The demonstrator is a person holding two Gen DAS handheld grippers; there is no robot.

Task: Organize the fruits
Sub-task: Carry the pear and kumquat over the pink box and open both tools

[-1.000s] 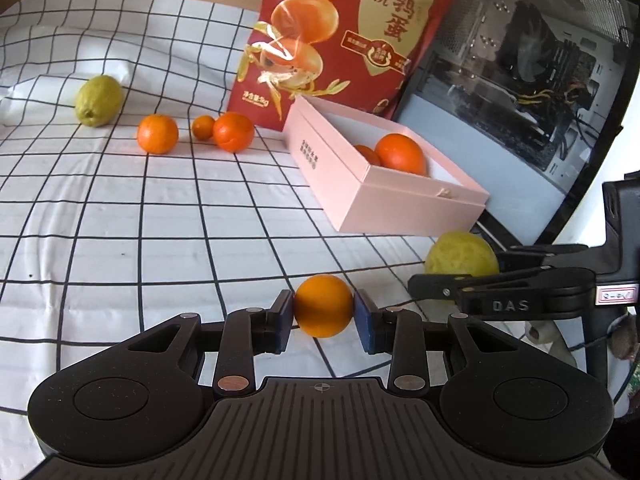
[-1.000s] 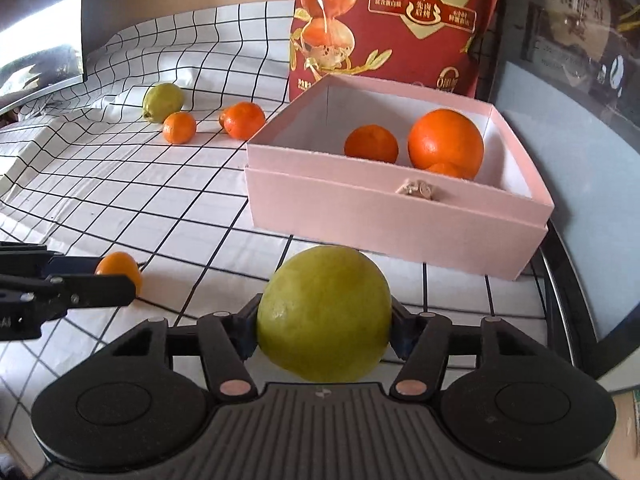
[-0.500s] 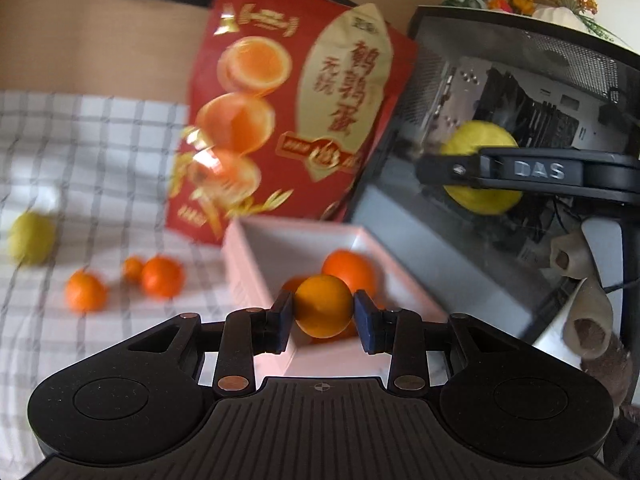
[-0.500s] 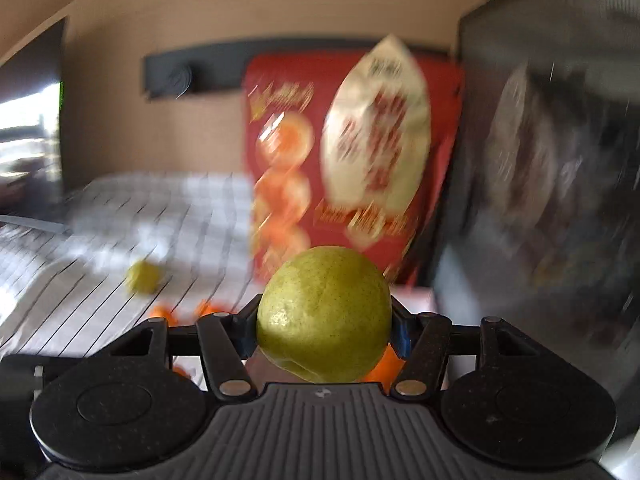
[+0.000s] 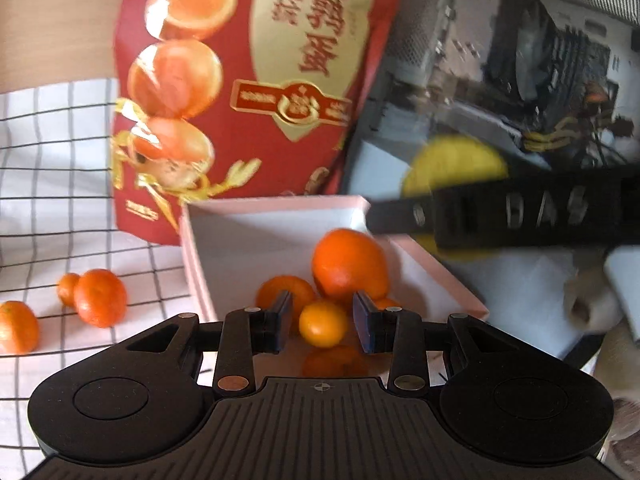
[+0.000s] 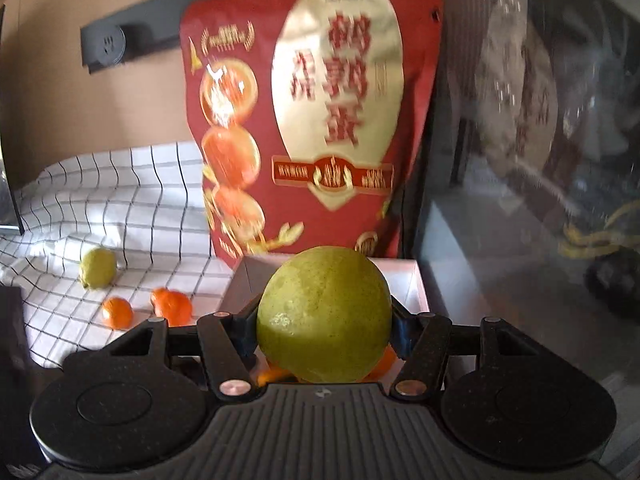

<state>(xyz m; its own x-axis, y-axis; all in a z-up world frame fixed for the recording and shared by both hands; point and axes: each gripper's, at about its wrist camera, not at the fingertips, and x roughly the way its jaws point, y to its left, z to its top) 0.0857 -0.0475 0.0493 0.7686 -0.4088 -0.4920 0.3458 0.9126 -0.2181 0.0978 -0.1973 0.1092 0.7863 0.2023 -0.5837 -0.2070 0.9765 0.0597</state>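
Having been lifted off the checked cloth [image 5: 48,152], a small orange [image 5: 322,323] looks dropped between the left gripper [image 5: 322,322]'s barely parted fingers above the pink box [image 5: 440,276], while a green fruit [image 6: 324,314] is clamped by the right gripper [image 6: 324,330].

Black ribbed left gripper [image 5: 322,322] with blue pads [image 5: 363,322] and silver rivets.

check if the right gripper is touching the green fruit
Touching. The right wrist view shows the green fruit wedged in the right gripper, its sides pressed against the blue pads on both sides with no gap.
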